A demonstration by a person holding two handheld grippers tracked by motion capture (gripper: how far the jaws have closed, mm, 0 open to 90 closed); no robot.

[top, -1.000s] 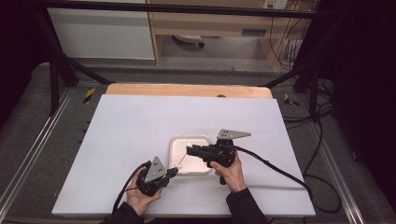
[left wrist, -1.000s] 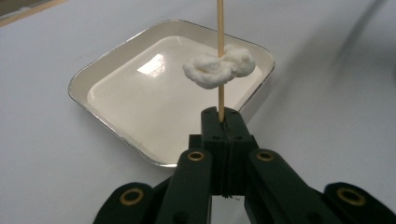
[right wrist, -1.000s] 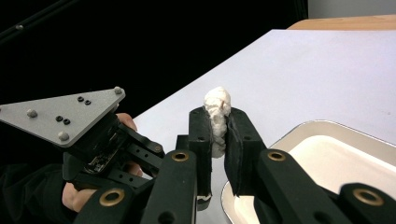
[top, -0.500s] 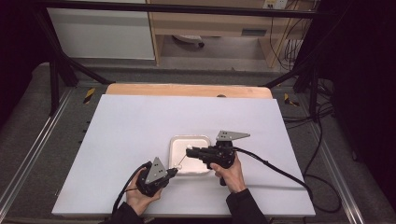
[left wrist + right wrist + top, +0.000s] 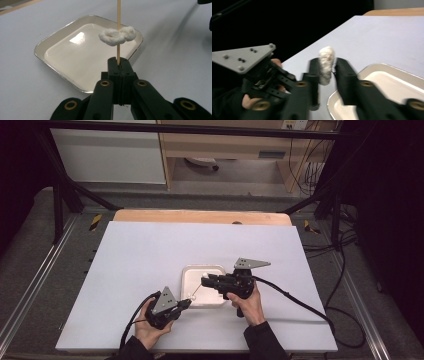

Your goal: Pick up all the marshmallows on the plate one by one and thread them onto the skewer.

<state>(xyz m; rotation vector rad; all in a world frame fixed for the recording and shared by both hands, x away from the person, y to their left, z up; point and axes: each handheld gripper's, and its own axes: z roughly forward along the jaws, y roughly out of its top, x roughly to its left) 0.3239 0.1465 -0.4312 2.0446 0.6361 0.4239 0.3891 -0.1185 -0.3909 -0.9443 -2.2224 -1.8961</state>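
A person seated at the near edge of a white table [image 5: 150, 255] works two hand-held grippers over a shallow cream tray [image 5: 192, 275] that sits slightly right of the table's middle, toward the near side. The left gripper [image 5: 186, 303], held low at the tray's near left corner, has its jaws pressed fully together on the base of a thin wooden skewer [image 5: 118, 30]; in the left gripper view the stick rises straight from between the closed jaws and runs out of the top of the picture. A small tuft of white cotton [image 5: 117, 35] is threaded on the skewer partway up, hanging above the far right part of the tray and not touching it.

The right gripper [image 5: 204, 281] reaches in from the right, level over the tray, its grey three-cornered plate uppermost. In the right gripper view the cotton [image 5: 326, 65] stands between its two black jaws, which have just been opening; the left jaw lies against the wad while a narrow gap shows on the right side (the picture is blurred, so whether the pads are pressing on it cannot be told). Behind the jaws in that view, the left gripper [image 5: 254, 72] and the hand holding it appear at the left, with the tray's rim [image 5: 332, 102] below.

A strip of bare wood [image 5: 200, 216] borders the far edge of the table.
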